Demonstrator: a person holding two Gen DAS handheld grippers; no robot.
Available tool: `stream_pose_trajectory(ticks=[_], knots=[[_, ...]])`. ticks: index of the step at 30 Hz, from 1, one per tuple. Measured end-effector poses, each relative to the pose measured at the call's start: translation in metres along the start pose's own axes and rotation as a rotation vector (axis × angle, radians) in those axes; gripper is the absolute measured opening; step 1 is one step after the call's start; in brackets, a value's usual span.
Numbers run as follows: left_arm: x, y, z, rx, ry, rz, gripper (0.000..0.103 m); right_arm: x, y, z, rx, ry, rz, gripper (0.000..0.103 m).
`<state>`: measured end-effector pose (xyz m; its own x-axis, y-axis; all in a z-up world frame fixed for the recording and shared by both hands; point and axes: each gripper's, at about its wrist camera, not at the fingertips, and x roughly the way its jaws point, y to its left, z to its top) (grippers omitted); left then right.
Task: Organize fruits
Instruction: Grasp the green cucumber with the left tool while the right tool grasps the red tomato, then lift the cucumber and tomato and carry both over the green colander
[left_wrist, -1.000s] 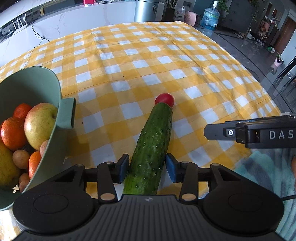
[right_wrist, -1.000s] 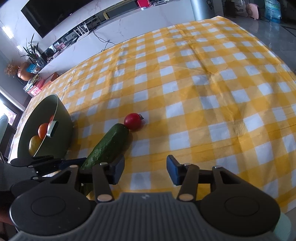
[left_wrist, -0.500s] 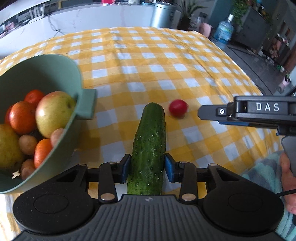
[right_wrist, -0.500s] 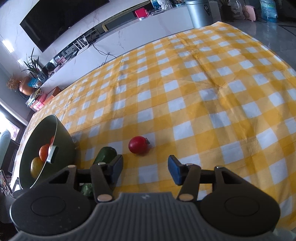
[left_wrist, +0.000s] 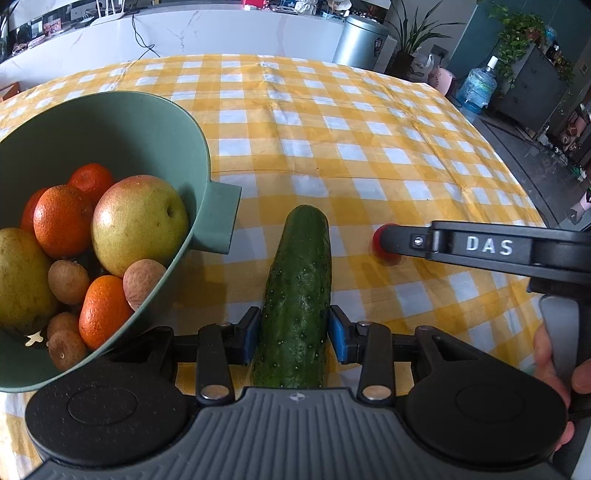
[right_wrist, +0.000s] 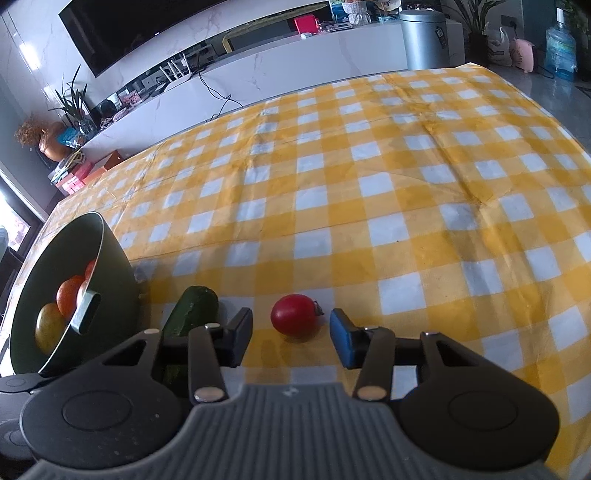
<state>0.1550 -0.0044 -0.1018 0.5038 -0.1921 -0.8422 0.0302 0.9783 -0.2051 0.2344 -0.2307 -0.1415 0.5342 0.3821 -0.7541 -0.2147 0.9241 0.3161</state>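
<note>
A dark green cucumber (left_wrist: 301, 273) lies on the yellow checked tablecloth, and my left gripper (left_wrist: 295, 334) is shut on its near half, both blue pads against its sides. Its far tip (right_wrist: 194, 310) also shows in the right wrist view. A small red tomato (right_wrist: 294, 317) rests on the cloth between the fingers of my right gripper (right_wrist: 291, 328). Those jaws are closing, with a gap left on each side of the tomato. In the left wrist view one right finger (left_wrist: 406, 242) covers most of the tomato (left_wrist: 378, 238).
A green bowl (left_wrist: 147, 103) with a side handle stands left of the cucumber, holding an apple (left_wrist: 138, 221), oranges, a pear and several small brown fruits. The table edge runs along the right. A person's hand (left_wrist: 550, 354) grips the right tool.
The left jaws closed onto the cucumber and the view swung toward the bowl. The right gripper moved forward until the tomato lay between its fingers, and they have narrowed.
</note>
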Motion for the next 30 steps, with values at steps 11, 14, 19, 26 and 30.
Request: stream_pose_trajectory(ticks=[11, 14, 19, 26, 30], knots=[[0.007, -0.014, 0.001, 0.063, -0.020, 0.053, 0.049, 0.018, 0.005, 0.003, -0.024, 0.037, -0.027, 0.038], [0.009, -0.019, 0.000, 0.090, -0.025, 0.066, 0.052, 0.019, 0.008, 0.003, -0.035, 0.036, -0.037, 0.030], [0.009, -0.022, -0.002, 0.109, -0.035, 0.058, 0.044, 0.019, 0.009, 0.003, -0.045, 0.036, -0.039, 0.027], [0.003, -0.020, -0.005, 0.086, -0.055, 0.051, 0.044, 0.015, 0.005, 0.003, -0.017, 0.026, -0.027, 0.027], [-0.006, -0.020, -0.006, 0.069, -0.068, 0.041, 0.044, 0.010, 0.006, 0.002, -0.021, 0.008, -0.023, 0.027]])
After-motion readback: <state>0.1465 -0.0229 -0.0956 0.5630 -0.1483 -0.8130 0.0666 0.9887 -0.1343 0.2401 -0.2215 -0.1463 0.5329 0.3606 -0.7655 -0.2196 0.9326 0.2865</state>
